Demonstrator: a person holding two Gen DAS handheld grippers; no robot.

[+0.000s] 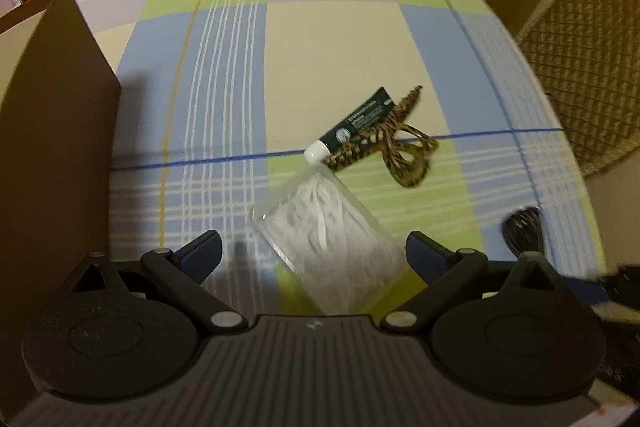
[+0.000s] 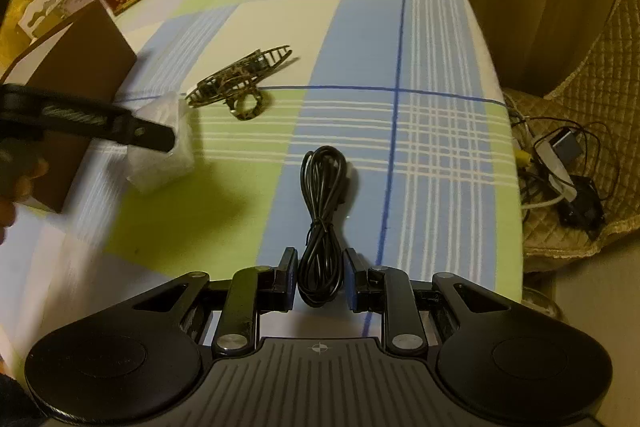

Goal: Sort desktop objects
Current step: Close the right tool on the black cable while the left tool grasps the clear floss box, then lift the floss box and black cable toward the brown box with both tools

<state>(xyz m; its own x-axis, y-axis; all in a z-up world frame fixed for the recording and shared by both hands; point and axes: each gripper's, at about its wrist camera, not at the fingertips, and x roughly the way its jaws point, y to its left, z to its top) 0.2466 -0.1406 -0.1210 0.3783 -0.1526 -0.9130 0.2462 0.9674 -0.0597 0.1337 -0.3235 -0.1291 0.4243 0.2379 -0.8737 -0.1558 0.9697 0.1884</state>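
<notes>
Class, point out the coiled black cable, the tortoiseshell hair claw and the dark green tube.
Coiled black cable (image 2: 322,227): right wrist view, tied middle.
Tortoiseshell hair claw (image 2: 240,77): right wrist view, ribbed body.
Dark green tube (image 1: 354,123): left wrist view, label.

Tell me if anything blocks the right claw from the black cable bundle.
Nothing visible does. The right claw is open, its fingers either side of the near loop of the black cable bundle on the checked cloth. The hair clip lies well beyond it.

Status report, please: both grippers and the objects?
Left gripper open around clear packet. Right gripper open astride black cable. Hair clip overlaps tube.
</notes>
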